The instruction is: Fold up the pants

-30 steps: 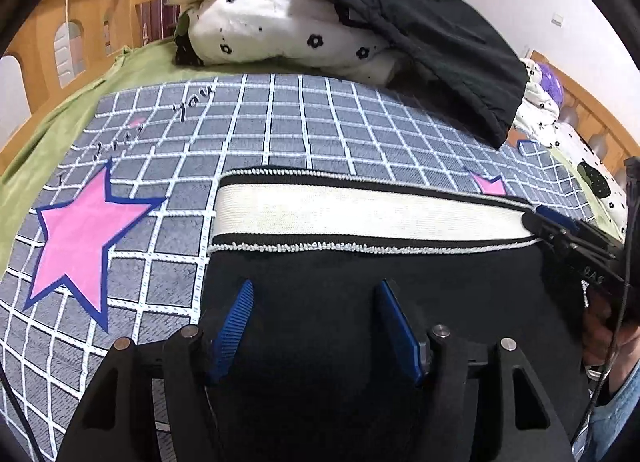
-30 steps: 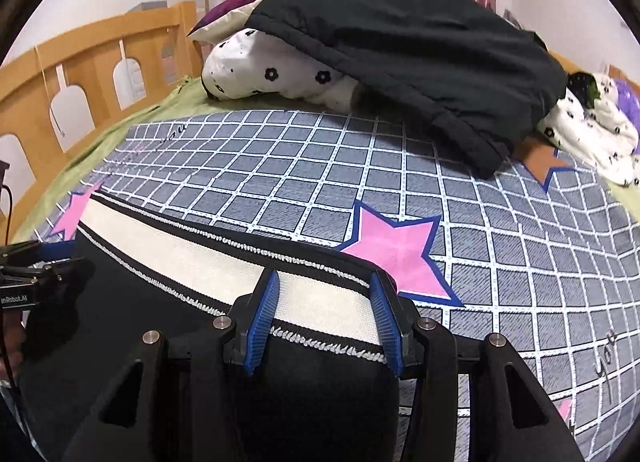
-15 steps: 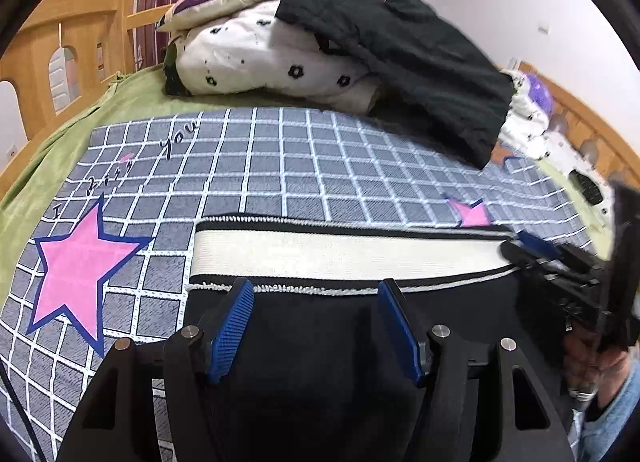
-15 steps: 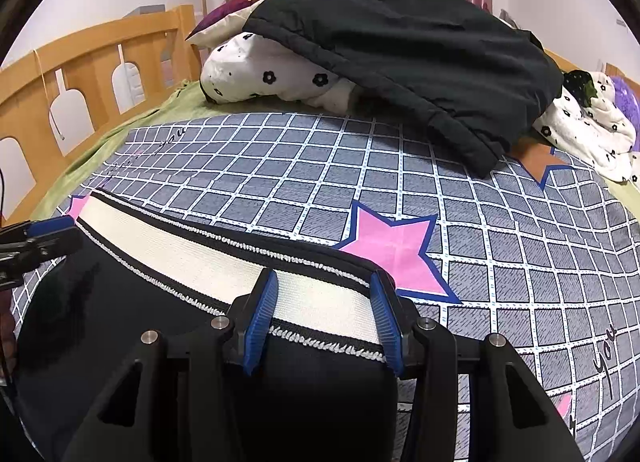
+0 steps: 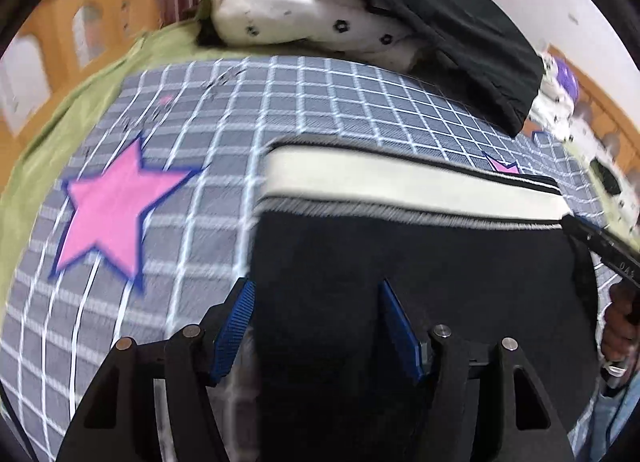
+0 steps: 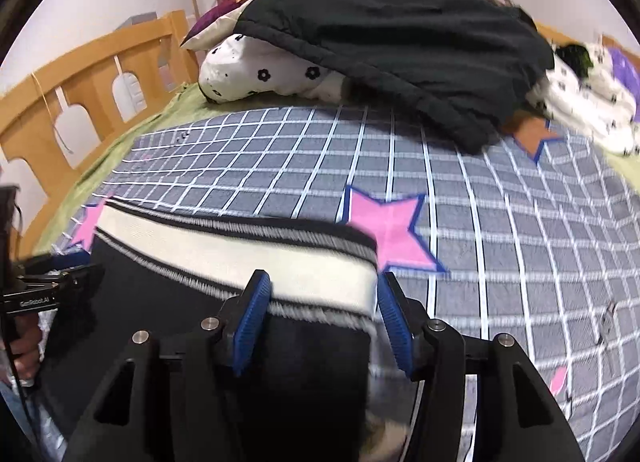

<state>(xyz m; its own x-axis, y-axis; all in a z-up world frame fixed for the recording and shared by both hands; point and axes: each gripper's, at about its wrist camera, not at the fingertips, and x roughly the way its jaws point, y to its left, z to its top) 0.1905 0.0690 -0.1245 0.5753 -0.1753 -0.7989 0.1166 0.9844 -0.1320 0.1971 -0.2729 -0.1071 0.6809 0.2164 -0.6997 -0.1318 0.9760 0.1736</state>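
Black pants with a white waistband lie flat on a grey checked blanket with pink stars. My left gripper hovers open over the pants' left side. Its left finger sits at the fabric's edge and its pads press on nothing. My right gripper straddles the right end of the waistband. Its jaws are opening with the waistband corner between them. The black cloth spreads away to the left.
At the head of the bed a black jacket is draped over a white flowered pillow. A wooden bed rail runs along the left and a green sheet borders the blanket. More white bedding lies at the right. A hand shows at the edge.
My left gripper has drawn back and to the left, so the waistband sits farther ahead and its left finger is now at the pants' edge. The right jaws stand slightly wider.
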